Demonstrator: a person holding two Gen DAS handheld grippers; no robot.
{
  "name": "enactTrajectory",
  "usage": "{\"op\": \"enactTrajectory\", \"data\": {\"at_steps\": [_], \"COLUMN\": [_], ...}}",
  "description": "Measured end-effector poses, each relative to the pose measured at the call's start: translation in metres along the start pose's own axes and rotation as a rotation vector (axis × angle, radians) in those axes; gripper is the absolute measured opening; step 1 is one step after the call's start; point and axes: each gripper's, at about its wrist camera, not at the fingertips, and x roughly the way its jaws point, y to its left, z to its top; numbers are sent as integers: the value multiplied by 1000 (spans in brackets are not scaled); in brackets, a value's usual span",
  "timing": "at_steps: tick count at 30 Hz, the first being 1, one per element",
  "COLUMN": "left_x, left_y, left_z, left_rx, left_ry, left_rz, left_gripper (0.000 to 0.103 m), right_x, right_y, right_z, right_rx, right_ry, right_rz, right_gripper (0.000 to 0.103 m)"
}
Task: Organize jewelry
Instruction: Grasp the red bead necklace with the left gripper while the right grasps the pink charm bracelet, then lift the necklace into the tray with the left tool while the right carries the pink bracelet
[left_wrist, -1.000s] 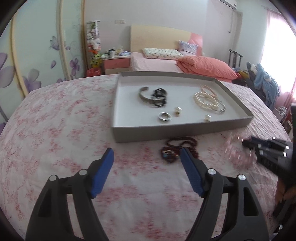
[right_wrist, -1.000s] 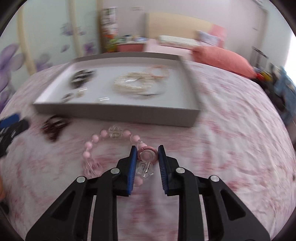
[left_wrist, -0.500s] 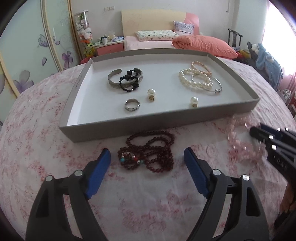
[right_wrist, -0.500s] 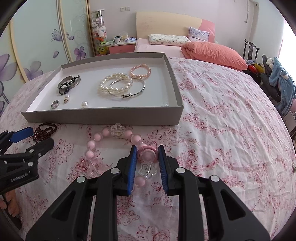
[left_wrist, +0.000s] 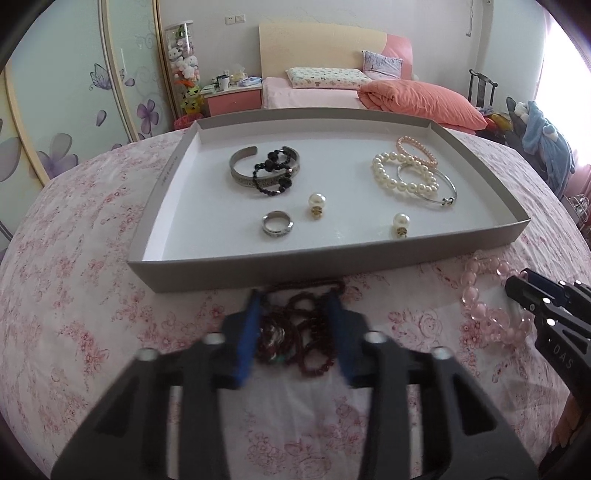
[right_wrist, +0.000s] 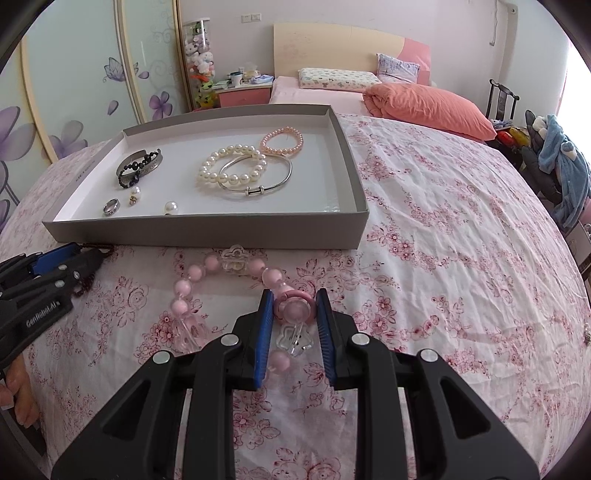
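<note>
Dark-red bead necklace (left_wrist: 295, 332), lower centre, is being clamped by the just-closing left gripper (left_wrist: 294, 299); pink bead bracelet (right_wrist: 293, 308) is being clamped by the right gripper (right_wrist: 293, 297).

The grey tray (right_wrist: 207, 230) lies just beyond both hand-held grippers, its near wall an upright barrier to a level approach. The tray's right part (right_wrist: 325, 177) is bare floor; bracelets, a ring and 2 pearl earrings crowd the left and middle. Right of the tray the flowered bedspread (right_wrist: 443, 229) is open. Between the left hand-held gripper (left_wrist: 295, 325) and the right hand-held gripper (right_wrist: 291, 314) lie a dark bead strand (left_wrist: 295, 332) and pink beads (right_wrist: 192, 280).
</note>
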Motion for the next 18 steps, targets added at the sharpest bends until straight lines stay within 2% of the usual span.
{"op": "enactTrajectory", "data": {"at_steps": [1,4,10,18], "left_x": [-1,-7,-17,-17], "left_y": [2,14,32,31], "left_z": [0,-7,-22,-23], "left_rx": [0,2,6,10], "left_ry": [1,7,-2,1], "left_rz": [0,-3,-4,7], "left_gripper": [17,13,16,18], "right_x": [0,-1,-4,-4], "right_y": [0,6,30,29], "right_z": [0,-1,-3,-3], "right_rx": [-2,-22,-83,-75], "right_ry": [0,-1,0,3], "right_rz": [-2,9,62,73], "right_gripper": [25,24,24,25]}}
